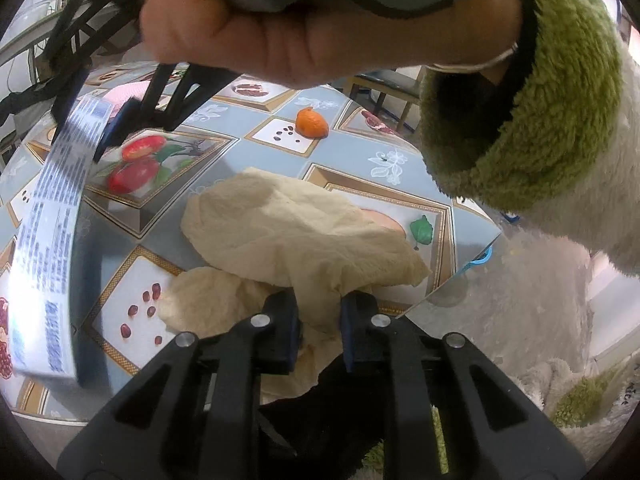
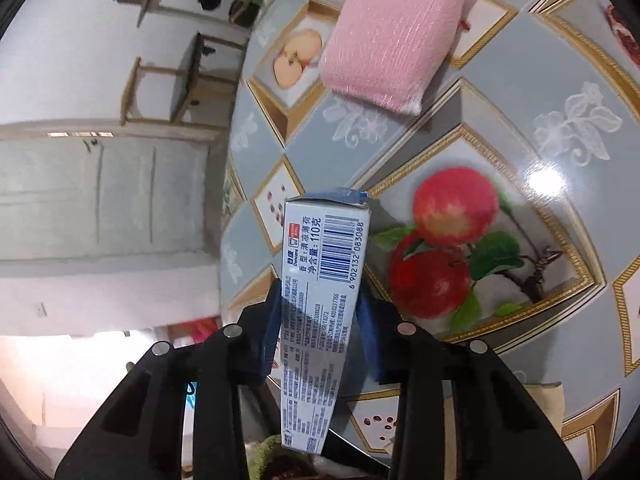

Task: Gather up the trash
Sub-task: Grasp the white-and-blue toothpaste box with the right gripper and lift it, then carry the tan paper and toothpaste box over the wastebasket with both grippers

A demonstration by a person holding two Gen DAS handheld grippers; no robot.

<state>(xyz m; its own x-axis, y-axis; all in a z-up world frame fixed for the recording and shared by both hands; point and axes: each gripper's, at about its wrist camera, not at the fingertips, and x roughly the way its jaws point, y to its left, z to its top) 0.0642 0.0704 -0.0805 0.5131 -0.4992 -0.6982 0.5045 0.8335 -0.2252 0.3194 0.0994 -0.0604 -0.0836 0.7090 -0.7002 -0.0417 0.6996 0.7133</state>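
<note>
My left gripper is shut on a crumpled beige tissue that lies on the table near its front edge. My right gripper is shut on a long white and blue toothpaste box and holds it above the table. The same box shows at the left of the left wrist view, with the right gripper's fingers on its far end. An orange peel lies further back on the table.
The table has a glossy fruit-patterned cloth. A pink sponge lies at the far side. Wooden chairs stand beyond the table. A blue bin rim shows below the table's right edge.
</note>
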